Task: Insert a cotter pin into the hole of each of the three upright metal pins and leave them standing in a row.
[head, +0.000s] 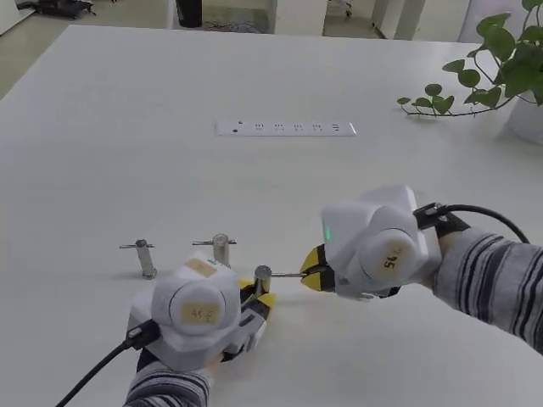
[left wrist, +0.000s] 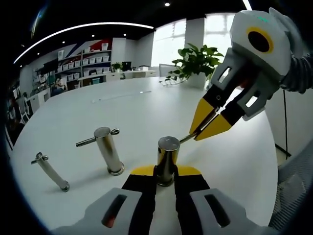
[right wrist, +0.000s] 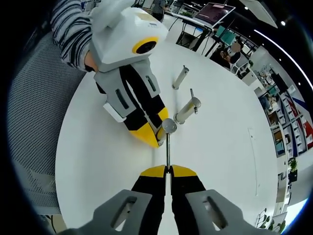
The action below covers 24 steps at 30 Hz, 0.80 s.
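With two of the three pins already carrying cotters, the task is about two-thirds done by my read. End pin (head: 146, 259) stands on the table (head: 127, 102) with the end cotter (head: 134, 246) crosswise through its top. Middle pin (head: 221, 248) is near it, with the middle cotter (head: 209, 242) through it the same way. Both look upright in the head view, apart from each other and roughly in line with the third.

Third pin (left wrist: 167, 155) is nearest the person, upright, base on the table. Left gripper (left wrist: 166, 172) has its jaws closed against the lower shaft, one each side, steadying it. Right gripper (right wrist: 167, 170) is pinched together on the last cotter (right wrist: 167, 147), gripping its rear end and aiming it at the third pin's head. The cotter's tip meets the pin's upper side. Cannot tell whether it has entered the hole or only touches metal; the hole is too small to see.

Left to do, as I judge it: get this cotter through, release both grippers, and leave the third pin standing in line with the other two. Risk: a sideways push could tip the pin if the left grip slackens.

Power strip (head: 285, 128) and plant (head: 501, 68) are well apart, not involved.
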Available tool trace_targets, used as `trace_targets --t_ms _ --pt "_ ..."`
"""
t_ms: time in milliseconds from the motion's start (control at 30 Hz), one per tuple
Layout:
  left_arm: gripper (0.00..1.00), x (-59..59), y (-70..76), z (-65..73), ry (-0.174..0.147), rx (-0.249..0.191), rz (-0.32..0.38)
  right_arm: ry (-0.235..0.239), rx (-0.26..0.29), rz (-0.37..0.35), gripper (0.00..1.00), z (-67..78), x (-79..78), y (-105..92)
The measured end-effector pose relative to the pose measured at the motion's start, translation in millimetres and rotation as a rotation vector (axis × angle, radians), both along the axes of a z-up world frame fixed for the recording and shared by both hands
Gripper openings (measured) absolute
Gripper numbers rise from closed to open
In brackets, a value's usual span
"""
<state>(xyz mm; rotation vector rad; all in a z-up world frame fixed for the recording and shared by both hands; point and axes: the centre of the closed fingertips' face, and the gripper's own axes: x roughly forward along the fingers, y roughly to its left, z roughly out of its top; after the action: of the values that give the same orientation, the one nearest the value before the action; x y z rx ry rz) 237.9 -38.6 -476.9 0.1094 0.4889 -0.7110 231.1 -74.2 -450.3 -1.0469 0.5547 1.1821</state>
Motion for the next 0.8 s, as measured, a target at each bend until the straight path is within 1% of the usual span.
trace_targets --t_ms 233,333,433,567,667,733,800 --pt "0.1 0.5 0.2 -0.7 0.012 -0.012 0.014 -0.014 -0.004 0.019 0.0 1.6 -1.0 4.7" --pt "0.1 0.6 0.3 -0.9 0.021 -0.027 0.024 -0.016 0.003 0.03 0.0 3.6 -1.2 9.7" --pt "0.1 0.9 0.1 -1.2 0.021 -0.025 0.025 -0.016 0.007 0.03 0.0 3.9 -1.6 12.2" --pt "0.1 1.1 -0.3 -1.6 0.026 -0.034 0.034 -0.035 -0.004 0.049 0.0 3.6 -0.1 14.3" --pt "0.1 1.4 -0.6 -1.9 0.033 -0.042 0.042 -0.037 -0.005 0.048 0.0 3.8 1.5 14.1" --pt "0.1 1.5 -0.7 -2.0 0.036 -0.046 0.049 -0.032 0.005 0.042 0.0 4.3 2.1 14.9" --pt "0.1 1.6 -1.0 -1.9 0.032 -0.041 0.054 -0.034 0.005 0.041 0.0 4.4 2.3 15.2"
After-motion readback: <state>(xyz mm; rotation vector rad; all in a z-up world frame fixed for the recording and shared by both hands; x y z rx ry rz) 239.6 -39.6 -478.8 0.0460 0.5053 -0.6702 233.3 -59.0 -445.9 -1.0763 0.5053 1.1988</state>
